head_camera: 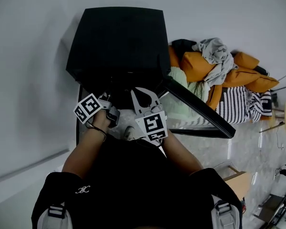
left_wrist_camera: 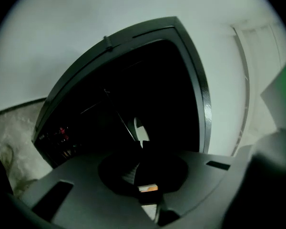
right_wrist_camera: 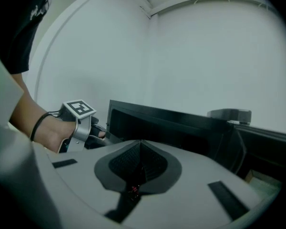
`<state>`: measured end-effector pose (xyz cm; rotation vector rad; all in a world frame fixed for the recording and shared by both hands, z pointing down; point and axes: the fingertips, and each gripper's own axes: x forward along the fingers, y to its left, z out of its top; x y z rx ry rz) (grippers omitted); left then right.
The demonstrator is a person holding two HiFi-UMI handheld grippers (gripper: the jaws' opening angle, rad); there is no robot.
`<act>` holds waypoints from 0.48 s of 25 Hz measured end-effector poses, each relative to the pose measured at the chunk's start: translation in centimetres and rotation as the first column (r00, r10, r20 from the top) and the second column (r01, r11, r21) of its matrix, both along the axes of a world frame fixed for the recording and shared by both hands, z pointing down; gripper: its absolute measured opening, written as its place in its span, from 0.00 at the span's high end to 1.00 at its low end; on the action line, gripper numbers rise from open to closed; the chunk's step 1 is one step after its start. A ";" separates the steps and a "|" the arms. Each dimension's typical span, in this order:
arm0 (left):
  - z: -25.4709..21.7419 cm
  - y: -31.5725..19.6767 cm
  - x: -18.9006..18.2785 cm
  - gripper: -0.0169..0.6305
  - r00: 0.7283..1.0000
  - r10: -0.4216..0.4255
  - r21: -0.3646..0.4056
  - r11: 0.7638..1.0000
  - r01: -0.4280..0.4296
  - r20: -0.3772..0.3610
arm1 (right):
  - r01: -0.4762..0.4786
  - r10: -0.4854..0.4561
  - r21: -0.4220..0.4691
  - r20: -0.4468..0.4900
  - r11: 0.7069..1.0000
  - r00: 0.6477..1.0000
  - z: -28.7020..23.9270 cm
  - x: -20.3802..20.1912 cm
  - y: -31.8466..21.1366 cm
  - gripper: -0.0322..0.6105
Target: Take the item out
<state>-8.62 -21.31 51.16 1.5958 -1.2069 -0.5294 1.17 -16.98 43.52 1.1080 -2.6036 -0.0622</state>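
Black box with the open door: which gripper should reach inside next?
Probably the left. The left gripper faces straight into the dark opening of the black box; the right gripper sits off to the side, nearer the open door. Both have jaws shut, and the inside is too dark to see.

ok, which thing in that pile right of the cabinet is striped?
The black-and-white striped piece, lowest on the right; the cushions above it are plain orange, and the garment draped over them is grey.
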 end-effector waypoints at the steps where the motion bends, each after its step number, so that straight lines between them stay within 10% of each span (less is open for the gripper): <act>1: 0.3 -0.3 -0.2 0.96 0.998 -0.025 -0.010 1.000 0.025 -0.063 | 0.003 -0.003 -0.012 0.001 1.000 1.000 0.3 0.0 -0.2 0.94; 12: 3.3 -4.4 -2.9 0.87 0.966 -0.130 -0.010 0.991 0.131 -0.224 | 0.019 -0.021 -0.036 -0.034 0.999 0.999 0.9 -0.8 -1.8 0.94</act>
